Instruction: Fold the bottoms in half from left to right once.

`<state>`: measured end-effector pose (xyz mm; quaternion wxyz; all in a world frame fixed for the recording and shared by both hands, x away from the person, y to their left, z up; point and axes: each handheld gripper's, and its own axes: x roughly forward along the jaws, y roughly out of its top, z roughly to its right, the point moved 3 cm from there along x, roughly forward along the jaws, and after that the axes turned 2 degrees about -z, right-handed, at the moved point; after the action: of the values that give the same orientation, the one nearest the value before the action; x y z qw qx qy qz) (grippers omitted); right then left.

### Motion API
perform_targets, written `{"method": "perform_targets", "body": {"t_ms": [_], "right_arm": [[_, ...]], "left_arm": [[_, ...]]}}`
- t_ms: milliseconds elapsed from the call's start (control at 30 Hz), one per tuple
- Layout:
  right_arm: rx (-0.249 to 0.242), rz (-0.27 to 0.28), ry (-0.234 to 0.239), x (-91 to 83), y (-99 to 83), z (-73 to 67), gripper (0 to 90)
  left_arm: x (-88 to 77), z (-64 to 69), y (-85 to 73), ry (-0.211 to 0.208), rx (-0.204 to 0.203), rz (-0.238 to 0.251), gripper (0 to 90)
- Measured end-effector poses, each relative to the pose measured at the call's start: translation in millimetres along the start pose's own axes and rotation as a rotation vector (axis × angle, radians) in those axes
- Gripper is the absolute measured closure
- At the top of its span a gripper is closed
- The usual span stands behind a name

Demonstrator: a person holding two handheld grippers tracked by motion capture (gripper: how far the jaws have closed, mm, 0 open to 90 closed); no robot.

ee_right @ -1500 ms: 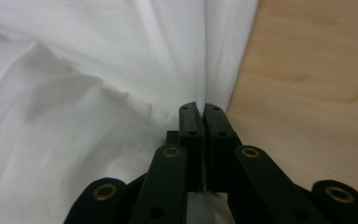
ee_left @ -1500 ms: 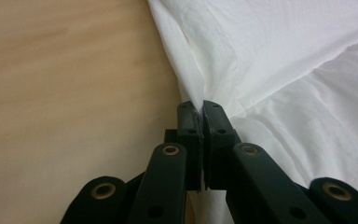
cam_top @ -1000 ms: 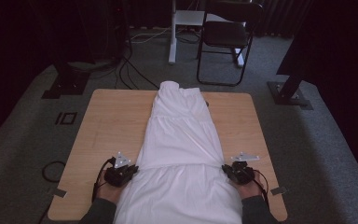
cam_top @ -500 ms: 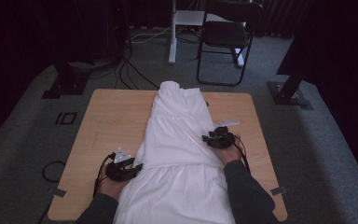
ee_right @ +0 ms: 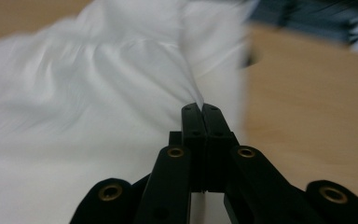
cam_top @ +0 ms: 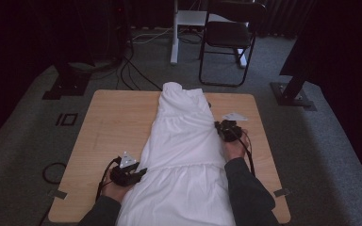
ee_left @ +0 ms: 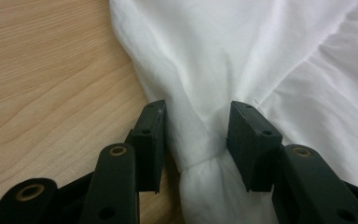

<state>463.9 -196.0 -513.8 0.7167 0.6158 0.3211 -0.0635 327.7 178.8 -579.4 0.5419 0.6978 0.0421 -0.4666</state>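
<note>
A long white garment [cam_top: 184, 141] lies lengthwise down the middle of the wooden table [cam_top: 118, 122]. My left gripper [cam_top: 141, 172] is at its left edge near the front. Its jaws [ee_left: 196, 135] stand apart around a bunched fold of the cloth [ee_left: 200, 154] and have just been closing a little. My right gripper [cam_top: 219, 129] is at the garment's right edge, halfway up the table. Its jaws have just been closing and are now together [ee_right: 201, 108], pinching a thin edge of the white cloth [ee_right: 98, 93].
Bare wood [cam_top: 250, 141] lies on both sides of the garment. Beyond the table's far edge stand a black folding chair [cam_top: 228, 37] and a white post [cam_top: 174, 33]. Cables [cam_top: 132, 66] run over the grey carpet, and dark stand bases [cam_top: 292, 94] sit on it.
My right gripper has travelled from the near right corner of the garment forward along its right edge and shut on the cloth. The left hand has stayed put.
</note>
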Motion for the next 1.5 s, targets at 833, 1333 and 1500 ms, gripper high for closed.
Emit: {"method": "perform_targets", "body": {"t_ms": [833,1333,1500], "right_arm": [[0.058,-0.189,0.024,41.7,-50.6,15.7,88.5],[-0.043,-0.219,0.066,5.7,-72.1,-5.2,88.2],[-0.092,-0.226,0.104,-30.7,-96.1,-22.5,88.0]], "left_arm": [[71.0,-36.9,110.1,0.126,0.013,-0.028,43.8],[48.4,-18.7,55.5,0.026,-0.041,-0.037,81.2],[19.5,6.7,23.8,-0.001,-0.022,-0.039,80.5]]}}
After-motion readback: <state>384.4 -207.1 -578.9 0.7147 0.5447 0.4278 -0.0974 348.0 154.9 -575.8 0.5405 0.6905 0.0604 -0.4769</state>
